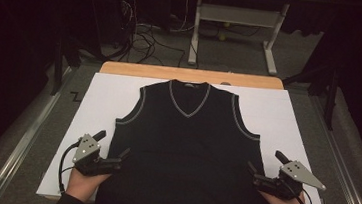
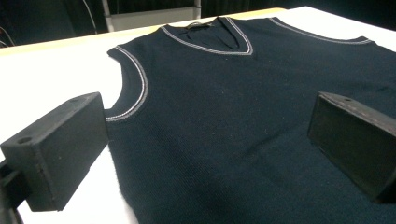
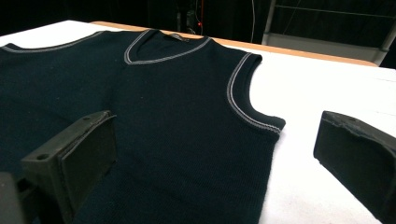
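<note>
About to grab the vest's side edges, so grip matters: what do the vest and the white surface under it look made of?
The vest looks like a fine dark knit, probably wool or a blend: ribbed weave, matte, with pale stitched trim at the neck and armholes. The white surface looks like smooth matte sheet, paper or board; which one can't be told.

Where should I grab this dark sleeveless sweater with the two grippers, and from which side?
Probably by its two side edges, low down. The sweater lies flat, face up, on the white sheet, so each side edge is a thin lip that open jaws can straddle. Bring the left gripper in from the left and the right gripper from the right; both stand open at those edges.
</note>
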### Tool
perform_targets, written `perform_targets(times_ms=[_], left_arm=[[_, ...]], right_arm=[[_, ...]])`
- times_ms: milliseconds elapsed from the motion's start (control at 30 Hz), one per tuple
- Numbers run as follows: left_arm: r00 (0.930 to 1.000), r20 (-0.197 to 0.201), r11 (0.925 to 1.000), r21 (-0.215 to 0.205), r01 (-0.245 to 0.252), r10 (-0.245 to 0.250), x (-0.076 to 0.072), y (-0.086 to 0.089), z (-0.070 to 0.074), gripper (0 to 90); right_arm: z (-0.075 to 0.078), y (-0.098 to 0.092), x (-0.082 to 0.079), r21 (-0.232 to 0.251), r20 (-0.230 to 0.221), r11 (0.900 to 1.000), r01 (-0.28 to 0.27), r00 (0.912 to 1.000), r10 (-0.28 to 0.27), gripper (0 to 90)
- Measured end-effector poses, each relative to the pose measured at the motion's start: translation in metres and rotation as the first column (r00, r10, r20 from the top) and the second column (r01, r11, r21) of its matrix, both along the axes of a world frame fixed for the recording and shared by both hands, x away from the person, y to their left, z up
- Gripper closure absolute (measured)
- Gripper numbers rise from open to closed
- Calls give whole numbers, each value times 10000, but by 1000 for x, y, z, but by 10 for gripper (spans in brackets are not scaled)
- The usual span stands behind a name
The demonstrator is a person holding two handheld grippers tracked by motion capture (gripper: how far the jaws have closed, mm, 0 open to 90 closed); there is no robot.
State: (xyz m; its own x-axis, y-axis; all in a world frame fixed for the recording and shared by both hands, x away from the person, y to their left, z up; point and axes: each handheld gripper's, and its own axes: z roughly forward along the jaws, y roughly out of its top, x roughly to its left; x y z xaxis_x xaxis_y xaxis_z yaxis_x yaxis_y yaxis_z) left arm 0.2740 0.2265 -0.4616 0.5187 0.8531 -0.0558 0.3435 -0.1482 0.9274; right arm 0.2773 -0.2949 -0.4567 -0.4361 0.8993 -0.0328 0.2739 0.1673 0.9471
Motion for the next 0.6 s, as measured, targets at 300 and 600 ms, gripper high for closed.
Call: perform_targets(times_ms=[300, 600], left_arm=[[9999, 126, 9999, 9, 101, -101, 0, -2, 0, 0], [9998, 117, 9998, -121, 159, -157, 1, -1, 0, 0]], right_arm=[[0, -3, -1, 139, 16, 9999, -12, 10000, 11, 0], [1, -2, -1, 139, 109, 9999, -80, 9999, 79, 0]])
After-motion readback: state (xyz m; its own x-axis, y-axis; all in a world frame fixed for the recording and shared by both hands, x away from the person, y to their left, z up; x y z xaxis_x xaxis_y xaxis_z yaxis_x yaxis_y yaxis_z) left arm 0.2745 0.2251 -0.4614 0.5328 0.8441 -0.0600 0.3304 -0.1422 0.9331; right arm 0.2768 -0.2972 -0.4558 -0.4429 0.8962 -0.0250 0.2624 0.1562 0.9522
